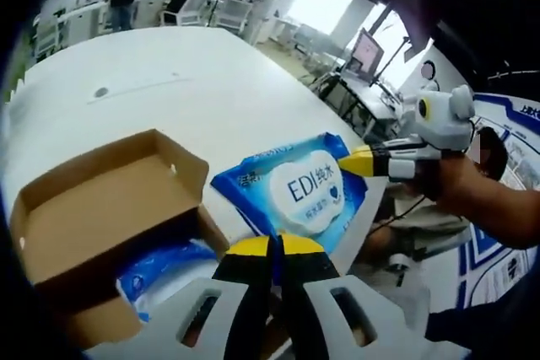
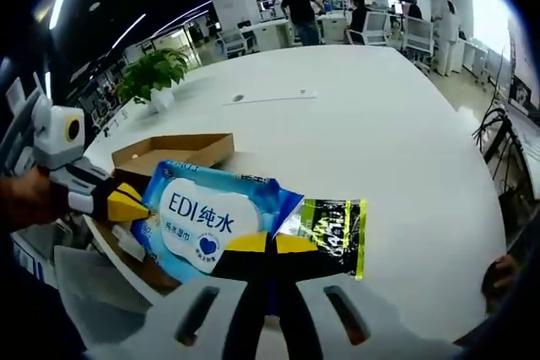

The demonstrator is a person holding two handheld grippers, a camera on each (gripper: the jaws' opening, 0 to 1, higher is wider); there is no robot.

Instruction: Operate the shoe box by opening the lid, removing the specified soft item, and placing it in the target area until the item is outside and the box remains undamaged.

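Currently your left tongs (image 1: 276, 246) are pinched together on the near edge of the blue wet-wipe pack (image 1: 295, 187), a soft glossy pouch with a white oval label. Your right tongs (image 2: 270, 244) are likewise closed, gripping the same pack (image 2: 207, 217) where its blue film meets a black-and-yellow printed panel. The pack is held above the smooth white bench (image 1: 169, 82), clear of the shoe box (image 1: 101, 208). That brown cardboard box sits at nine o'clock of the pack in the left gripper view, lid flap raised, blue packaging visible inside.
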